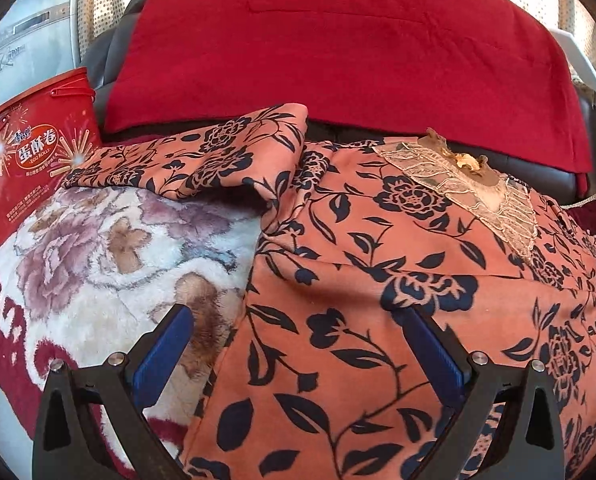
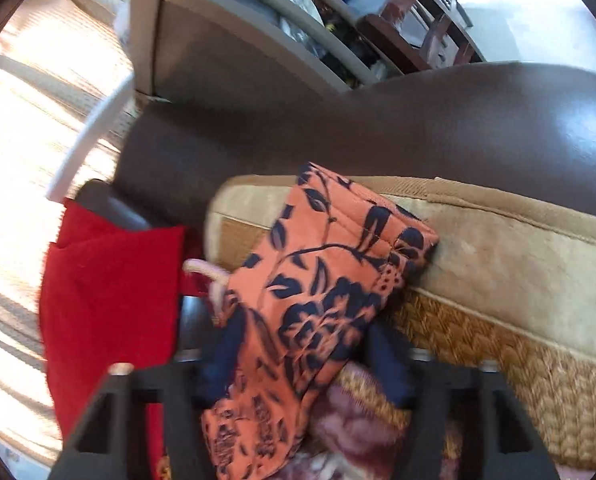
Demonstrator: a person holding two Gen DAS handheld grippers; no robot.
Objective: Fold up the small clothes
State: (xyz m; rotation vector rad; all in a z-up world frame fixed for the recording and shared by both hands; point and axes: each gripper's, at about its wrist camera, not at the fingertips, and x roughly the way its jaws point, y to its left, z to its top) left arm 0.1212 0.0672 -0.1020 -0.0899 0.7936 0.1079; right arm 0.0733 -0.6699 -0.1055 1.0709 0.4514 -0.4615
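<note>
So the thing being folded is an orange floral top (image 1: 377, 320) with dark navy flowers and a lacy collar patch (image 1: 473, 196) up at the neck. It's spread over a fluffy flower-print blanket (image 1: 110, 256), and 1 sleeve (image 1: 202, 156) sticks out from the body toward the red egg-roll tin (image 1: 30, 160).

My read is that the fabric is light, thin and totally floppy. It won't hold a crease by itself and it'll drape wherever you drop it. It doesn't look slippery, more matte, but the plush blanket underneath will probably drag on it. The lace bit looks like the only delicate part, so I'd stay off that and pinch hems, side seams or the sleeve cuff.

The left gripper (image 1: 298, 364) hangs just above the top's lower body with its blue pads spread wide and nothing pinched between them. The right gripper (image 2: 298, 364) is a different story: its jaws are drawn in around a bunched fold of the same orange fabric (image 2: 317, 288), which stands up between the fingers, so I'd call that a grip. That view's quite blurry though.

Room-wise, behind the top there's a dark leather sofa (image 2: 417, 120) with a red cloth (image 1: 337, 52) thrown over its back. Beside the gripped fabric I can see a tan cushion (image 2: 517, 248) on a woven mat (image 2: 497, 352), with cluttered shelves (image 2: 298, 24) further back.
</note>
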